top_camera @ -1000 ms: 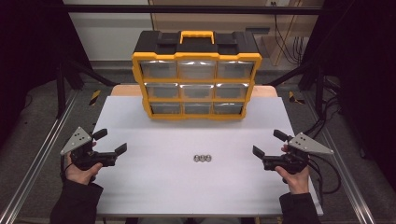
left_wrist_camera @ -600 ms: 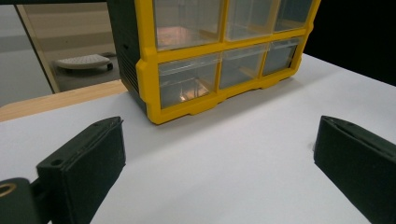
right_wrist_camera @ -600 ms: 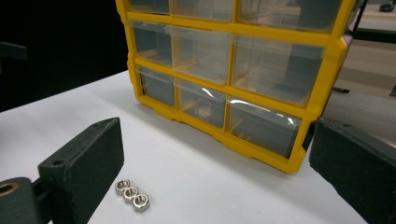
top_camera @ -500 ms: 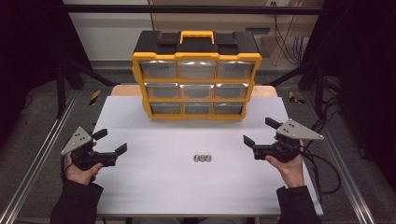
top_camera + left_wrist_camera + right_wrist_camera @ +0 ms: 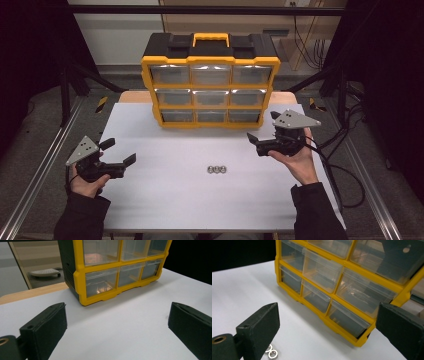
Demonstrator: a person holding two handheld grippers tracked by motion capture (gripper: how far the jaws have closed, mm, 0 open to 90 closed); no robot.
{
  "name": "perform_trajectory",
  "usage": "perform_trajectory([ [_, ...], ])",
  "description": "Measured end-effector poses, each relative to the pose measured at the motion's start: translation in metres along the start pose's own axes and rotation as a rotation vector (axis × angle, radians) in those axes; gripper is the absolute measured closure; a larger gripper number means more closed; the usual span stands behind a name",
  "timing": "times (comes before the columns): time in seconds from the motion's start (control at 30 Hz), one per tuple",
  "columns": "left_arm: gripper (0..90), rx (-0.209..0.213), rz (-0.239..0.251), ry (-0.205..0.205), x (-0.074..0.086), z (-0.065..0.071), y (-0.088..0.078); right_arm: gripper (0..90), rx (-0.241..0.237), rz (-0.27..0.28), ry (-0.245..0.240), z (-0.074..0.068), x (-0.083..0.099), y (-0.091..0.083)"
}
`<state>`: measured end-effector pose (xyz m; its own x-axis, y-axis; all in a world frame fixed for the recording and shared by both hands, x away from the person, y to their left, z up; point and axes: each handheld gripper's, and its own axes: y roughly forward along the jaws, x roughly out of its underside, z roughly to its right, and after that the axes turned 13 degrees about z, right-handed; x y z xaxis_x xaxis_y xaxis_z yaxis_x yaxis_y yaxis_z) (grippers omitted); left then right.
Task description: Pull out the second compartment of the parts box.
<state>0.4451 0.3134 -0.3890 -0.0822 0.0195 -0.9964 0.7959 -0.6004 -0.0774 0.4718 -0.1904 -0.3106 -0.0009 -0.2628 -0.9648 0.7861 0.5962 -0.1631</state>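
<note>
In the high view, a yellow-framed drawer cabinet (image 5: 210, 82) with a black top, a yellow carry handle and nine clear plastic drawers stands upright at the far middle of the matte white table (image 5: 165, 200). Three small metal rings (image 5: 217, 170), shiny and round, lie in a short row touching one another on the bare table in front of the cabinet, between the two hands. The left gripper (image 5: 119, 152) rests low at the table's left, well apart from the rings, its black jaws spread. The right gripper (image 5: 261, 138), topped by a grey three-cornered plate, is held above the table near the cabinet's lower right corner, its jaws also spread; the rings lie nearer to it, toward the person and to its left, not touching it. In the left gripper view, the two blocky black jaws stand wide apart with nothing between them but smooth white table; beyond them is the cabinet's (image 5: 117, 270) glossy yellow frame and translucent drawers. In the right gripper view, the jaws are likewise wide apart and hold nothing; the cabinet's (image 5: 342, 290) drawers with their moulded clear fronts lie beyond them, and two of the rings (image 5: 271, 352) peek out just beside the left jaw, low on the table, outside the gap.
</note>
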Motion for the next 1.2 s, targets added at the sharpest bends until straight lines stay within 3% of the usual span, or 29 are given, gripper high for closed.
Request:
perform_trajectory([
  [0.37, 1.4, 0.004, -0.002, 0.003, 0.0, 0.001, 0.001, 6.0, 0.011, -0.074, -0.131, -0.005, -0.02, 0.019],
  [0.43, 1.4, 0.005, 0.0, 0.004, -0.001, 0.001, 0.0, 6.2, 0.019, -0.102, -0.19, -0.008, -0.025, 0.025],
  [0.47, 1.4, 0.005, 0.0, 0.004, -0.001, 0.001, 0.0, 6.2, 0.019, -0.102, -0.19, -0.008, -0.025, 0.025],
  [0.77, 1.5, 0.006, -0.002, 0.009, 0.0, 0.001, 0.001, 7.2, 0.027, -0.164, -0.353, -0.017, -0.033, 0.047],
  [0.87, 1.4, 0.005, -0.003, 0.009, 0.0, 0.001, 0.001, 7.5, 0.026, -0.174, -0.399, -0.018, -0.037, 0.053],
  [1.07, 1.4, 0.003, 0.0, 0.012, -0.001, 0.001, 0.0, 7.4, 0.028, -0.186, -0.441, -0.021, -0.043, 0.063],
  [1.2, 1.4, 0.005, -0.001, 0.013, -0.001, 0.002, 0.0, 7.2, 0.021, -0.171, -0.514, -0.024, -0.047, 0.072],
])
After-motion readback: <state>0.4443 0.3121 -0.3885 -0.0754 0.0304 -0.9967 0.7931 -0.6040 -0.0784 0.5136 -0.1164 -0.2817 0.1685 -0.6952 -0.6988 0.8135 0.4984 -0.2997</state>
